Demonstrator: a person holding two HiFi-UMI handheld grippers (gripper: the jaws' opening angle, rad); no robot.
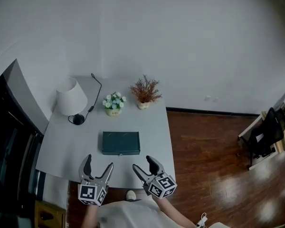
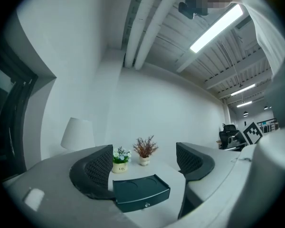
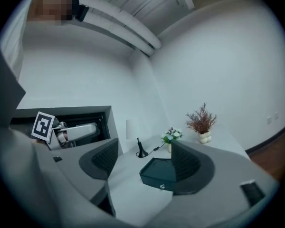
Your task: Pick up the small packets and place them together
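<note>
- At the middle of the table (image 1: 154, 127), a dark green box (image 1: 121, 143) is the only likely container; no small packets show in any view, so their place cannot be confirmed.
- The box lies flat, long axis parallel to the table's near edge; a small knob (image 2: 146, 204) on its near face suggests a drawer.
- Near side of the box: left gripper (image 1: 99, 163) off its left corner, right gripper (image 1: 143, 164) off its right corner, both clear of it and about equally near.
- Both grippers stand wide and empty, pointing at the box.
- Beyond the box: lamp (image 1: 70, 97), flower pot (image 1: 114, 103), dried plant (image 1: 144, 93).
</note>
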